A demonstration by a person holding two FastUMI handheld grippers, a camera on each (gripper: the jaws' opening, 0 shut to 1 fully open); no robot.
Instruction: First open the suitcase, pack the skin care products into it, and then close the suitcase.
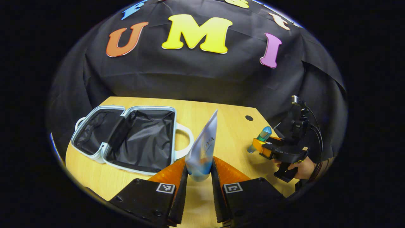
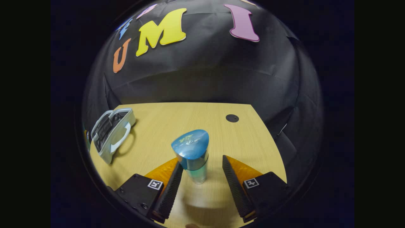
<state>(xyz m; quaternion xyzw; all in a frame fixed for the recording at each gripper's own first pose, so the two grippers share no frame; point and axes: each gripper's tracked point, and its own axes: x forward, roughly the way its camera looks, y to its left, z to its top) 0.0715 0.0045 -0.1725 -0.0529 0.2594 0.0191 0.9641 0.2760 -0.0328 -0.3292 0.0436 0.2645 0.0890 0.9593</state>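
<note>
The left tongs (image 1: 200,177) are clamped on a tube (image 1: 202,148), held upright above the counter (image 1: 227,126). To their left the suitcase (image 1: 126,139) lies open, lining bare. The right tongs (image 2: 201,177) stand apart around a bottle (image 2: 193,155) upright on the counter; the left finger seems to touch it, the right is clear.

The suitcase (image 1: 126,139) is pale blue with black lining. The tube (image 1: 202,148) is silvery white fading to blue. The bottle (image 2: 193,155) is blue-capped, clear green. The table (image 2: 190,120) is light woodgrain.
</note>
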